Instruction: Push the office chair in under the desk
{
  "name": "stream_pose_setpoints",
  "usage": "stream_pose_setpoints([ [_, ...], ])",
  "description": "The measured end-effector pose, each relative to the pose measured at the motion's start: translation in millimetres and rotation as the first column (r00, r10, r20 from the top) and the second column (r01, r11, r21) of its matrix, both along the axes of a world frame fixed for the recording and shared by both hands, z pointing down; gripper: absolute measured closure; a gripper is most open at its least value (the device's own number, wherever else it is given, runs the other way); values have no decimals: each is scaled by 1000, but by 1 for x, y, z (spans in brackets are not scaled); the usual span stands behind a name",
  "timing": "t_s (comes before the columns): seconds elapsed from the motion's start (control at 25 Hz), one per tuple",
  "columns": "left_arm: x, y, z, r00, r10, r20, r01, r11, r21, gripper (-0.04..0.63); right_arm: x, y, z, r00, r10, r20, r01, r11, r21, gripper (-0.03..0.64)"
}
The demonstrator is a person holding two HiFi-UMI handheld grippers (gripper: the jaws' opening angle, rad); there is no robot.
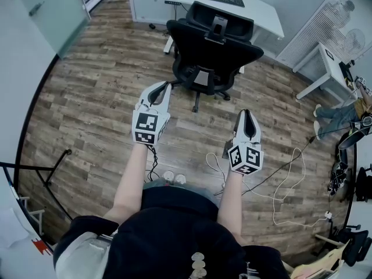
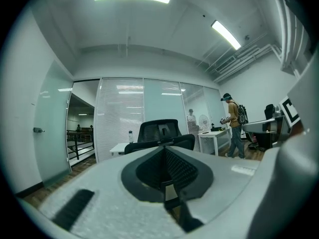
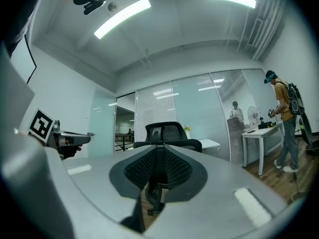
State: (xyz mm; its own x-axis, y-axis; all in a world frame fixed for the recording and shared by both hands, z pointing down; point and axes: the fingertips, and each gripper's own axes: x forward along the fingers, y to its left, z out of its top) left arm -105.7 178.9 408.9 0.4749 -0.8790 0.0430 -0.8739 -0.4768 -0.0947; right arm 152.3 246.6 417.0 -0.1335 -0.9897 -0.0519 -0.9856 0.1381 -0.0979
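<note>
Currently my left tool (image 1: 167,86) is pressed together, my right tool (image 1: 247,113) seemingly too, both empty, apart from the office chair (image 1: 212,54).

Black mesh-backed office chair (image 1: 212,51) with headrest, curved armrests and a star-shaped castor base, upright on the wood-plank floor. Its backrest is turned towards the viewer and its seat faces the white rectangular desk (image 1: 264,13). The chair stands just in front of the desk's near edge, roughly centred on it, with seat and base out on the open floor.
</note>
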Motion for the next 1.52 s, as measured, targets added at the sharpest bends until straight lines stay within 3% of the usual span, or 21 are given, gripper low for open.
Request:
stream_pose_setpoints([
  [0.24,0,2,2,1000,0,0,0,1000,-6,575,0,1,-1,1000,-6,4,6,1000,2,568],
  [0.64,9,7,9,1000,18,-22,-19,999,-27,451,5,3,2,999,-26,31,26,1000,0,463],
  [1.52,17,0,32,998,-55,-11,55,998,-42,442,27,-29,22,995,-87,49,88,996,-18,448],
])
